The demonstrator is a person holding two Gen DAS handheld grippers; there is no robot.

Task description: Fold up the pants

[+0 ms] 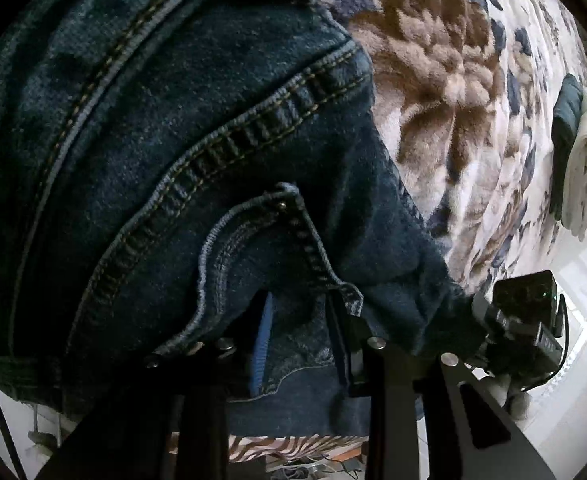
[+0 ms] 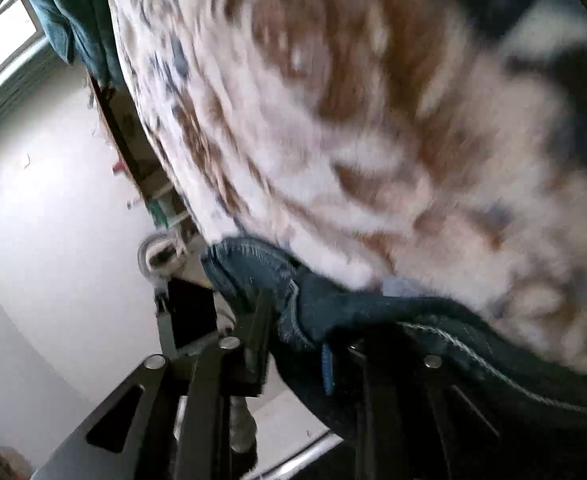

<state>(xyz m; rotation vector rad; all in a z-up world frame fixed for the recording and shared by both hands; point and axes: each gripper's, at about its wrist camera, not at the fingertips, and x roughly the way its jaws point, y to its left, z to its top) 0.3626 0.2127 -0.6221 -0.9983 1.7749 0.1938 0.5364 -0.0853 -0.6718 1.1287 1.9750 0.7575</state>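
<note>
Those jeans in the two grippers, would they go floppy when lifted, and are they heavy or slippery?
The jeans will probably flop: the denim already bunches and droops around the left gripper and the right gripper. Thick double-stitched seams suggest fairly heavy cloth. The coarse weave likely grips well, and the plush blanket underneath should slow sliding.

1. From the left gripper (image 1: 301, 340) we look forward, very close onto the jeans (image 1: 153, 140).
2. From the right gripper (image 2: 293, 344) we see the same jeans (image 2: 373, 308) and floral blanket (image 2: 333, 120).
</note>
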